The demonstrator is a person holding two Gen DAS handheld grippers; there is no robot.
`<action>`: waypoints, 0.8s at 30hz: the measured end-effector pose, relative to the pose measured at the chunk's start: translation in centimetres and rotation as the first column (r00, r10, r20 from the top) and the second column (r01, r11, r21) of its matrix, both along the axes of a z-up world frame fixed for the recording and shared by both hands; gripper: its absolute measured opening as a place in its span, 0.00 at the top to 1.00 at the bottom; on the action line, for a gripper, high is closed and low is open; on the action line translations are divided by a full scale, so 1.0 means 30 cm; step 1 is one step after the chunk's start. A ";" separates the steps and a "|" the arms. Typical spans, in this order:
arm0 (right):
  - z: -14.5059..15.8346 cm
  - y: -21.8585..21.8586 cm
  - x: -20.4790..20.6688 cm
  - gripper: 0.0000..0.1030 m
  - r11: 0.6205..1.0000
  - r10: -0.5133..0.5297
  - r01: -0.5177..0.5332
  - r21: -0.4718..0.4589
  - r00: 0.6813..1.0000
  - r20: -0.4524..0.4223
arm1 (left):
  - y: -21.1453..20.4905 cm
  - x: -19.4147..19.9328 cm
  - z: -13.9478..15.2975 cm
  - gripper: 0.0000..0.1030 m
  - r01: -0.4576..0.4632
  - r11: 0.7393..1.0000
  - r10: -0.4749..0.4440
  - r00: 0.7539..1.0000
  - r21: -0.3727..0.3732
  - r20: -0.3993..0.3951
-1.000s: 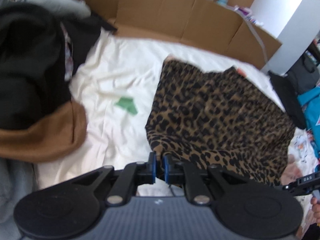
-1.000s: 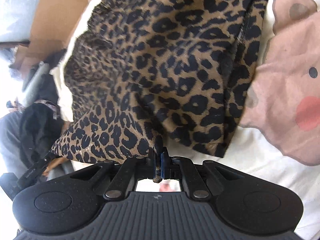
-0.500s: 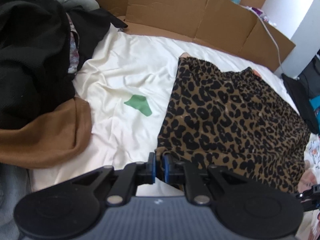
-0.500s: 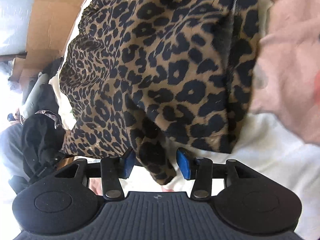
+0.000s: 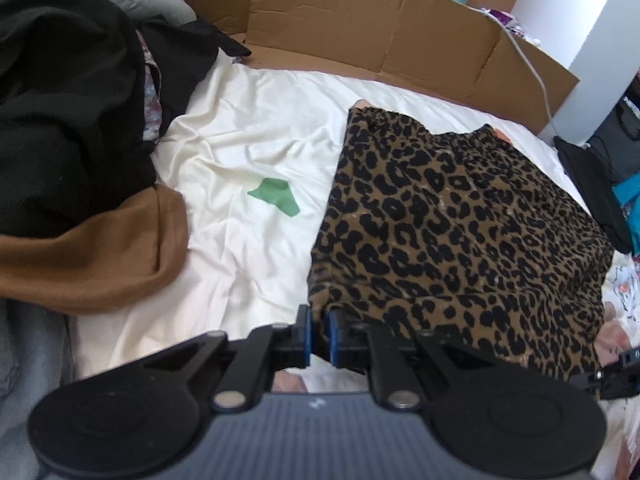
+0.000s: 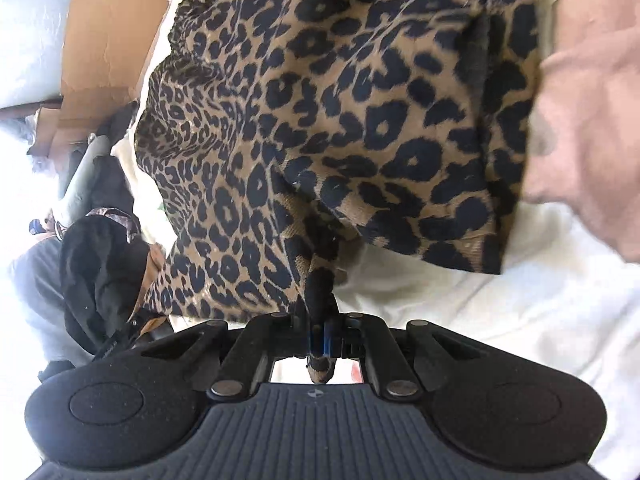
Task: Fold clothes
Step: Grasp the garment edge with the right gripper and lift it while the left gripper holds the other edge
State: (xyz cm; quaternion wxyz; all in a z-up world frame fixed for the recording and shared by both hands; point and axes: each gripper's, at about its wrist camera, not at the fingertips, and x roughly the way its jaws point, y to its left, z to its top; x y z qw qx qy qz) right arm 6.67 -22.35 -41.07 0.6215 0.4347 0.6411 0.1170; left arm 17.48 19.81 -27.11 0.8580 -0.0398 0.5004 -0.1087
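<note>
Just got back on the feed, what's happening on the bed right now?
A person is folding a leopard-print garment spread on a white sheet. The left gripper is shut on its near left corner, and the right gripper is shut on a bunched bit of its near edge. A pile of dark and brown clothes waits at the left.

Matt leopard-print cloth (image 5: 460, 220) (woven); smooth sheet (image 5: 248, 152).

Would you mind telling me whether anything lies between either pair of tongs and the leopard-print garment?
Nothing visible does: the left tongs and right tongs are each shut on an edge of the leopard-print garment.
</note>
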 end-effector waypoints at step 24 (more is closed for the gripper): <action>0.173 -0.053 0.009 0.69 0.976 0.181 -0.167 -0.143 0.979 0.093 | 0.061 -0.067 -0.013 0.87 -0.073 0.997 0.075 0.997 0.036 -0.031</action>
